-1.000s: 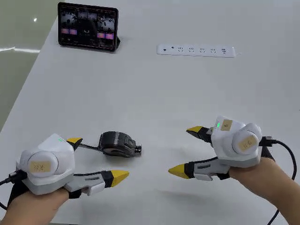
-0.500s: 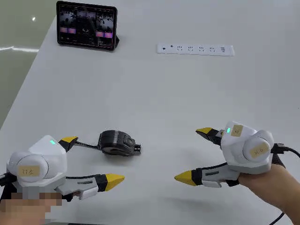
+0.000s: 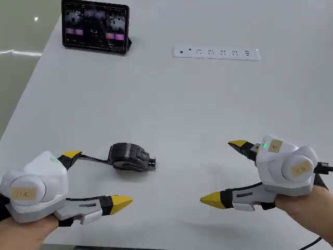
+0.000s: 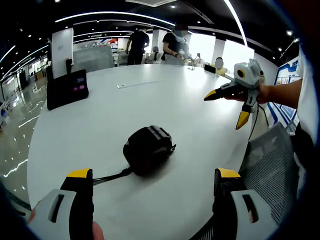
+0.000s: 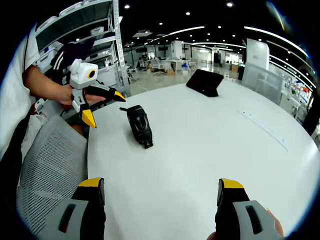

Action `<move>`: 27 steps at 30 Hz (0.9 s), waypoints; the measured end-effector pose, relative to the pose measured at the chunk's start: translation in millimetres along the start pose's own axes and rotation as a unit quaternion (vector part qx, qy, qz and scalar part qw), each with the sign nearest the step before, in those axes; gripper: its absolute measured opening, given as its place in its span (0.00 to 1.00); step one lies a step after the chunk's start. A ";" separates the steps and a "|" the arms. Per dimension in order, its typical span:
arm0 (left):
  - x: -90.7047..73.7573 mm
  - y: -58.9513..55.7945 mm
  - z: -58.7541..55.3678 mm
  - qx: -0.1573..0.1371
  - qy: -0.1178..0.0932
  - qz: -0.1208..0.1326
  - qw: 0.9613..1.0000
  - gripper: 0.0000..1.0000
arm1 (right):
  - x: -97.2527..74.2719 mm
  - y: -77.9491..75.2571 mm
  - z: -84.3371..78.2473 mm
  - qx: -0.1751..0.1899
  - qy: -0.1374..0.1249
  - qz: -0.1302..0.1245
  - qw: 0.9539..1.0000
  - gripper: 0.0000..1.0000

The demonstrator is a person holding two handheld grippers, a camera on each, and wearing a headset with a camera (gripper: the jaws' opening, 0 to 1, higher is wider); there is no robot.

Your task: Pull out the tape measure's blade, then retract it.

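The jaws of the left gripper [image 3: 98,177] stand wide open and hold nothing. The jaws of the right gripper [image 3: 222,170] are also spread wide, and they too are empty. Both grippers hover low over the white table [image 3: 171,104], each one held in a hand.

The black tape measure [image 3: 130,157] lies on the table just ahead of the left jaws. In the left gripper view it sits in front of the gap between the two yellow tips, a little nearer to the left tip. Its thin black strap [image 3: 93,159] runs back from the case to end close by that tip; whether the strap touches the tip cannot be told. The small end tab of the blade sits at the mouth of the case, on the side turned away from the left jaws and toward the right ones.

From the right jaws the tape measure is well apart, far ahead and to the left of their opening, with bare table between.

Far beyond both pairs of jaws, a dark tablet [image 3: 95,27] stands upright and a white power strip [image 3: 216,53] lies flat.
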State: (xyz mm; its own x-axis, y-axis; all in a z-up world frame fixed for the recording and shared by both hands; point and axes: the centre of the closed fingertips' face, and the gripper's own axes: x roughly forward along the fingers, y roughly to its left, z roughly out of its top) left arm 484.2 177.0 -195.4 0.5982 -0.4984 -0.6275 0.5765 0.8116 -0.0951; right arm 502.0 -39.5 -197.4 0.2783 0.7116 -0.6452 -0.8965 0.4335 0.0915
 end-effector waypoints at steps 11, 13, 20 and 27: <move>-9.6 2.2 -7.9 0.010 0.012 -0.005 1.000 0.99 | -13.8 1.5 -11.2 0.008 0.003 -0.003 1.000 0.95; -11.1 3.1 -8.8 0.013 0.013 -0.004 1.000 0.99 | -16.3 2.0 -13.2 0.010 0.003 -0.003 1.000 0.94; -16.1 4.8 -11.1 0.024 0.019 -0.009 0.999 0.99 | -27.2 1.6 -21.3 0.019 -0.002 -0.007 1.000 0.94; -20.4 9.6 -15.8 0.035 0.026 -0.011 0.999 0.99 | -36.1 3.7 -37.5 0.030 0.006 -0.012 0.999 0.93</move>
State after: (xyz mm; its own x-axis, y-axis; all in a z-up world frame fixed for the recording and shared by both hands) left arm 468.7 199.8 -195.8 0.5561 -0.4970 -0.6661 0.6273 0.7768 -0.0559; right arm 475.7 -84.3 -202.2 0.2945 0.6947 -0.6562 -0.8672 0.4828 0.1218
